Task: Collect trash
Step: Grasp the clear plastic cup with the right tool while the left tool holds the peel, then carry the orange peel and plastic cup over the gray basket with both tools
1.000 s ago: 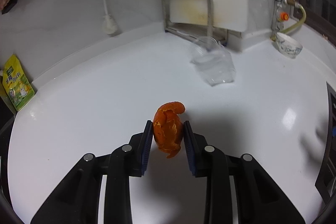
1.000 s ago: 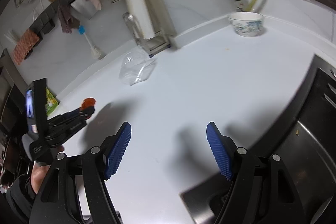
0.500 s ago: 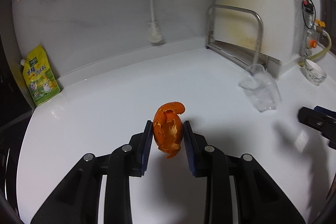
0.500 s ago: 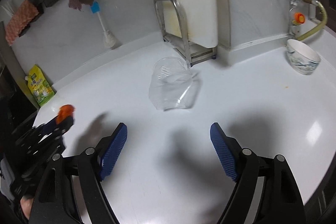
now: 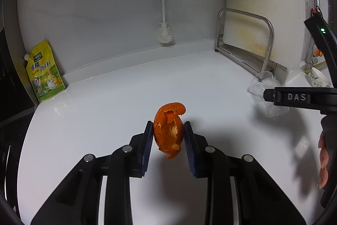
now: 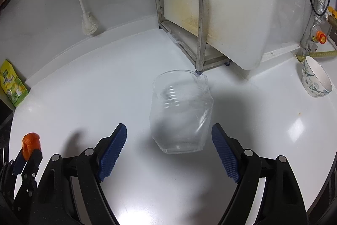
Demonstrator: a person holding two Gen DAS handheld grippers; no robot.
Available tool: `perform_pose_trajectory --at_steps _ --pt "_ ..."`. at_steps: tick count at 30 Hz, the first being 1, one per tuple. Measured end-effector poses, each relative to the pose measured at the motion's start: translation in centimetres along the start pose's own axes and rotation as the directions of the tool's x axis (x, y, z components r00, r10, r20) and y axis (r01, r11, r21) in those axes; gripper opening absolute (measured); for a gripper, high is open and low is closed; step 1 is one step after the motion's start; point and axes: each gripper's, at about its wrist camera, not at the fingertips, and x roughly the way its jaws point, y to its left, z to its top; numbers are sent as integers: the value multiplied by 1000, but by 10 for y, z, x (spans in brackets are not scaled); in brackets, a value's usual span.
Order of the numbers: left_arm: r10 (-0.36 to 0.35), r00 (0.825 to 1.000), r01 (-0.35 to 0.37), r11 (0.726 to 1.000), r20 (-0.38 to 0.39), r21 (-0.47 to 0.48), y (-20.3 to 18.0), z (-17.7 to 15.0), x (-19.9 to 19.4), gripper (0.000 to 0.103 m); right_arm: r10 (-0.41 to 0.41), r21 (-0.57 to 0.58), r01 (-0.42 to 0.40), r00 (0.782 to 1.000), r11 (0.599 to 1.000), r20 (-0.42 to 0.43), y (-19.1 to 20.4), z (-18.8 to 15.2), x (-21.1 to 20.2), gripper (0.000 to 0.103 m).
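Note:
A curled orange peel hangs just above the white counter, and my left gripper is shut on it, blue pads pressed to both its sides. In the right wrist view the same peel shows at the far left edge. A crumpled clear plastic cup lies on its side on the counter. My right gripper stands open just short of the cup's base, one finger on either side, pads clear of it. From the left wrist view the cup is partly hidden behind the right gripper's black frame.
A steel rack holding a white board stands right behind the cup. A patterned bowl sits at the right, by the gas fittings. A bottle brush and a yellow pouch lean on the back wall. A hand shows at the right edge.
My right gripper has swept left across the counter up to the cup and widened a little. My left gripper has turned left with the peel held in it.

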Motion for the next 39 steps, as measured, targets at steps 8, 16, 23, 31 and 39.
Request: perform_pose_trajectory --at_steps 8,16,23,31,39 --pt "-13 1000 13 1000 -8 -23 3 2 0 30 -62 24 64 995 998 -75 0 7 30 79" --pt "-20 1000 19 999 -18 -34 5 2 1 30 -82 34 87 989 996 -126 4 13 54 79" --pt "-13 1000 12 999 -26 -34 5 2 3 30 -120 6 121 987 993 -111 9 13 63 77" --pt "-3 1000 2 1000 -24 -26 4 2 3 30 -100 -16 99 992 995 -73 12 10 58 72" --pt "-3 1000 2 1000 -21 -17 1 2 3 30 -81 6 81 995 997 -51 -4 -4 31 72"
